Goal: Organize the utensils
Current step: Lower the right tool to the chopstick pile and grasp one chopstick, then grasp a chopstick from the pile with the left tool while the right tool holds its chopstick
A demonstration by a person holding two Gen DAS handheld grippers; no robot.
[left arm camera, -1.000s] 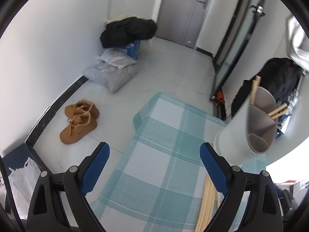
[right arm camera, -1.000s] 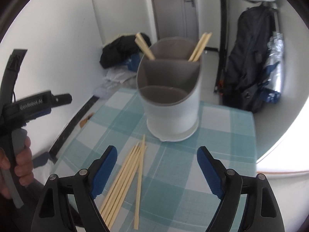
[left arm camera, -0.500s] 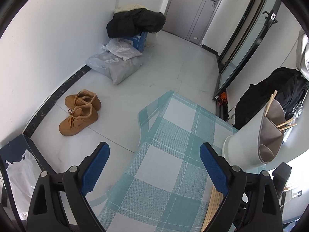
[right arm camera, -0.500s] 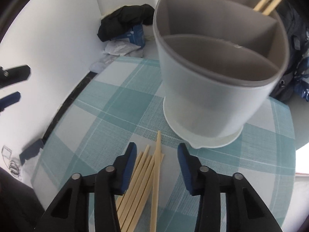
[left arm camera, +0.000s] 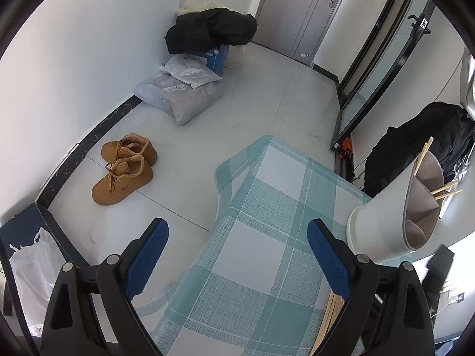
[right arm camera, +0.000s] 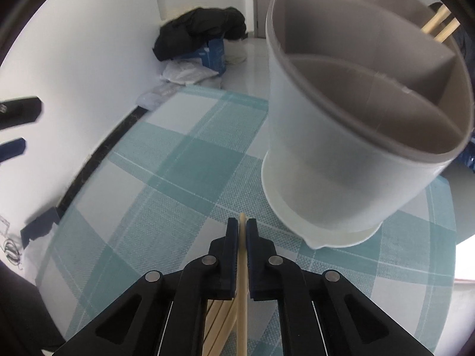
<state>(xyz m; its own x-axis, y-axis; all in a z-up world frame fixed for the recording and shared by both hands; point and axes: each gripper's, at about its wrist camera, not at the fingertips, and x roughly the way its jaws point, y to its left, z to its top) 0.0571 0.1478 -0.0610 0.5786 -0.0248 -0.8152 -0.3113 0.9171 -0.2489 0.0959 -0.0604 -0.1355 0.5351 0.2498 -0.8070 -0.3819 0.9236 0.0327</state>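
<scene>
- The left gripper (left arm camera: pixel 237 255) hangs over the table's left edge, its blue pads (left arm camera: pixel 147 259) wide apart with nothing between them; only the checked cloth and the floor show in the gap.
- The table (right arm camera: pixel 166 178), covered in a teal and white check, carries everything else.
- A loose bundle of chopsticks (right arm camera: pixel 221 323) lies flat on the cloth toward the near edge, partly hidden under the right gripper's body.
- The right gripper (right arm camera: pixel 242 228) has just been closing, and its jaws now pinch one chopstick (right arm camera: pixel 242 270) from that bundle, the tip poking out just past the pads.
- The utensil holder (right arm camera: pixel 320 178), a white divided cup with a grey liner, stands upright near the table's right edge, just beyond the clamped chopstick.
- A few chopsticks (right arm camera: pixel 438 26) already lean in its far compartments; the nearest compartment looks empty.
</scene>
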